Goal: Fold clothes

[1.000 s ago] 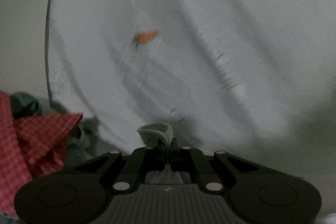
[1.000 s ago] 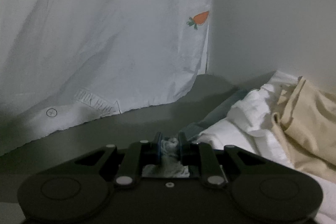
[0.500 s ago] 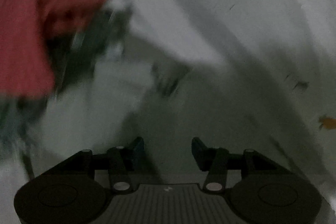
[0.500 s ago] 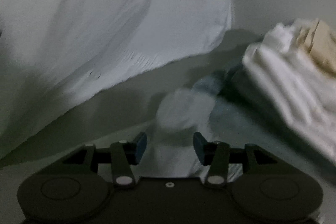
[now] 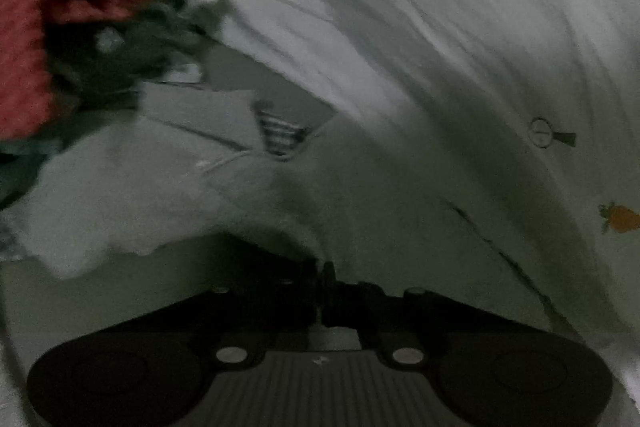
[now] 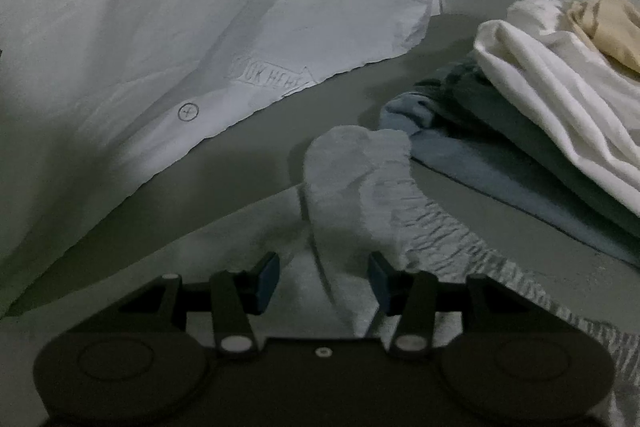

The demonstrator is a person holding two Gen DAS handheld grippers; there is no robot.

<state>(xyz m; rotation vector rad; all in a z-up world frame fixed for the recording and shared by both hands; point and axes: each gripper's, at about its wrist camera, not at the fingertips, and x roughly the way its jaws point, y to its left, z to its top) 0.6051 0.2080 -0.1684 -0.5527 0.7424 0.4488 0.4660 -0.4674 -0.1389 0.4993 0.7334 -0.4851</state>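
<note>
Left gripper (image 5: 326, 277): jaws together, dark and low in the left wrist view; we cannot tell whether any cloth is pinched between them; the pale grey garment (image 5: 132, 195) lies just ahead, its crumpled edge spreading left of the fingers.

Right gripper (image 6: 322, 277): jaws apart, blue pads (image 6: 266, 277) standing on either side of a raised fold of the same garment (image 6: 352, 183); the pads do not press on it; a ribbed, gathered band (image 6: 452, 227) runs off to the right along the surface.

Outward: the white carrot-print sheet (image 6: 224, 27) hangs behind as a backdrop, its lower edge resting on the grey work surface (image 6: 248, 155); a stack of clothes (image 6: 532, 115), white and beige over dark and blue, sits near the garment on the right; in the left wrist view a red waffle cloth (image 5: 44, 19) lies over dark things at far left.

Our reading: the garment is down and a new hold is being sought for the next fold. To do it well we would close the right pads low on the upright fold, near the ribbed band, taking both layers; confirm the left has cloth before lifting; raise both ends together so the band stays straight; keep clear of the stack and the sheet's hem; a one-sided hold would twist the fold.
</note>
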